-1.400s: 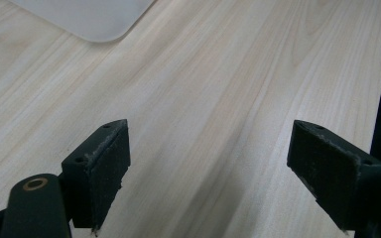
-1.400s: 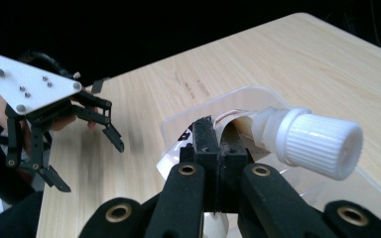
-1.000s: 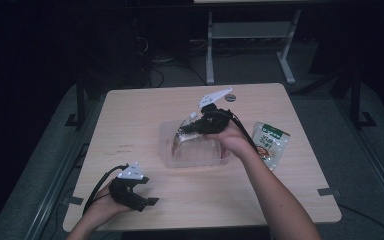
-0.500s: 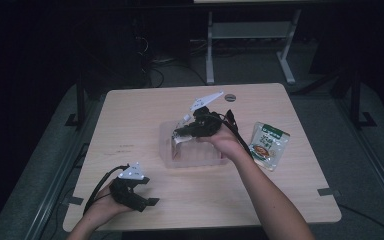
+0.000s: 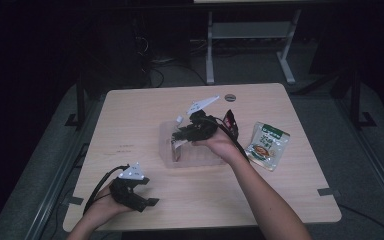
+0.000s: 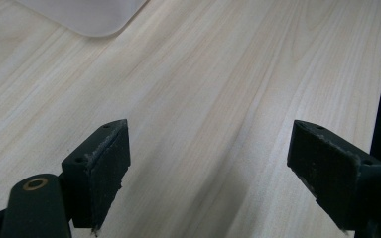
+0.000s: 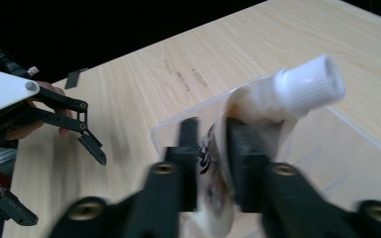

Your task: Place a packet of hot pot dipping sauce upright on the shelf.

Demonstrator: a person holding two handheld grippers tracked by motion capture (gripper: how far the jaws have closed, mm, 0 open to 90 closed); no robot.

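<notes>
Dark floor and a metal frame surround the pale wooden desk, on which a clear plastic tray sits near the middle. The right gripper hangs over that tray with a spouted pouch standing between its jaws, white screw cap uppermost. Those jaws have just been opening; in the right gripper view, blurred by motion, they stand a narrow way apart, close against the pouch on either side, and whether they still press on it cannot be told. Judging from this, the pouch is being let go into the tray, lowered upright so that it lands inside the walls rather than across the rim.

The left gripper rests near the desk's front edge, well apart from the tray, its jaws wide apart with only bare wood between them; one tray corner lies far ahead of them. It appears to be parked out of the way.

Beyond the right hand lie a dark red packet and a green-and-white snack bag, both outside the tray. Nothing lies between the pouch and the tray floor that would hinder the drop.
</notes>
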